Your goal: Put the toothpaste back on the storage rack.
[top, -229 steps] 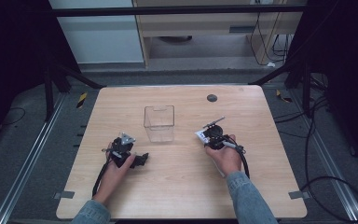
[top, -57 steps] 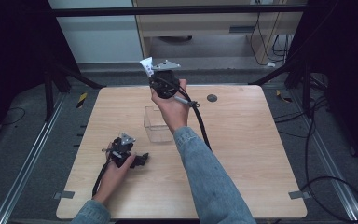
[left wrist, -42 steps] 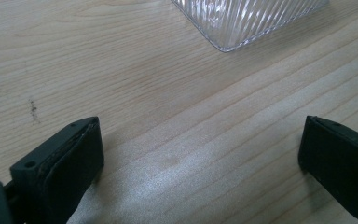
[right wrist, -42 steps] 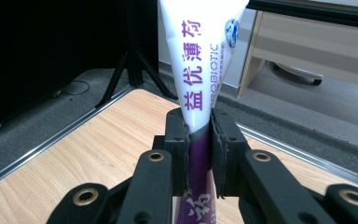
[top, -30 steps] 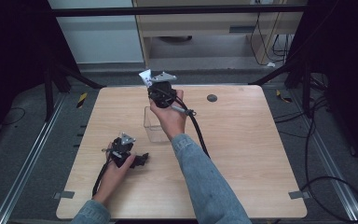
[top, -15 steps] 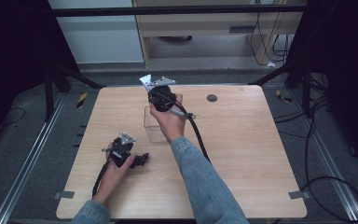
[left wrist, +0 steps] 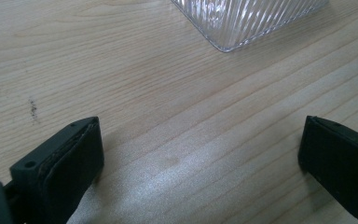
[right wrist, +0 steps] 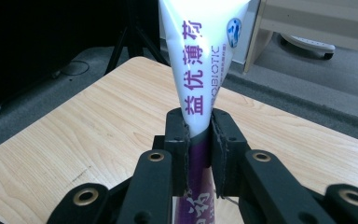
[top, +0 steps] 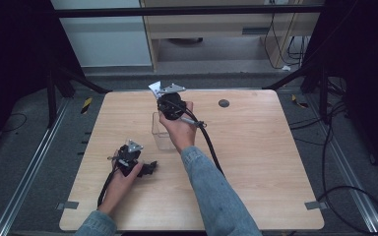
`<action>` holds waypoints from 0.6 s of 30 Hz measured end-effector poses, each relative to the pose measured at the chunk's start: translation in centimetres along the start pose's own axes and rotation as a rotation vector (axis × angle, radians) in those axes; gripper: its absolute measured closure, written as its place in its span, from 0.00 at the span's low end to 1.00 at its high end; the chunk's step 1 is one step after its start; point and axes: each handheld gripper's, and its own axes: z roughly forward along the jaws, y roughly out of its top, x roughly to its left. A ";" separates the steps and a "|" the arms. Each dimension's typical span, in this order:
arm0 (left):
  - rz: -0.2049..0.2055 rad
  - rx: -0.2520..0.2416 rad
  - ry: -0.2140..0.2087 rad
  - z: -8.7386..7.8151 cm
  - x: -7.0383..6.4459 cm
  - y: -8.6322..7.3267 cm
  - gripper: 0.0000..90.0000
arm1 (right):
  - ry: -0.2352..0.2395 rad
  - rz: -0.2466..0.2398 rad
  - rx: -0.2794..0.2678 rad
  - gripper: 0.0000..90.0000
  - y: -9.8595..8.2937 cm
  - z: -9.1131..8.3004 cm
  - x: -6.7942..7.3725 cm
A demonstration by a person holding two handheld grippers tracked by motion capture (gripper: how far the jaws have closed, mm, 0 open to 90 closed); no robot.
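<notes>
Pale wood counter [top: 256, 147] stands on grey floor [top: 24, 162]. Right tool [right wrist: 199, 140] clamps a white-and-purple sachet [right wrist: 200, 60] above the clear box [top: 161, 133]; left tool [left wrist: 200, 154], at 8 o'clock, rests wide apart, empty.

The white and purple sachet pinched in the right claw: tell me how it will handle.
The sachet probably bends easily: it is pinched flat where the right claw is shut on it, then fans wide above. It stands up unsupported, so it is likely light. Its glossy film looks slippery, so it may slide if the grip loosens.
</notes>
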 end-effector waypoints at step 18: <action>0.000 0.000 0.000 0.0 0.0 0.0 0.00 | -0.001 0.004 0.021 0.87 -1.4 0.6 0.1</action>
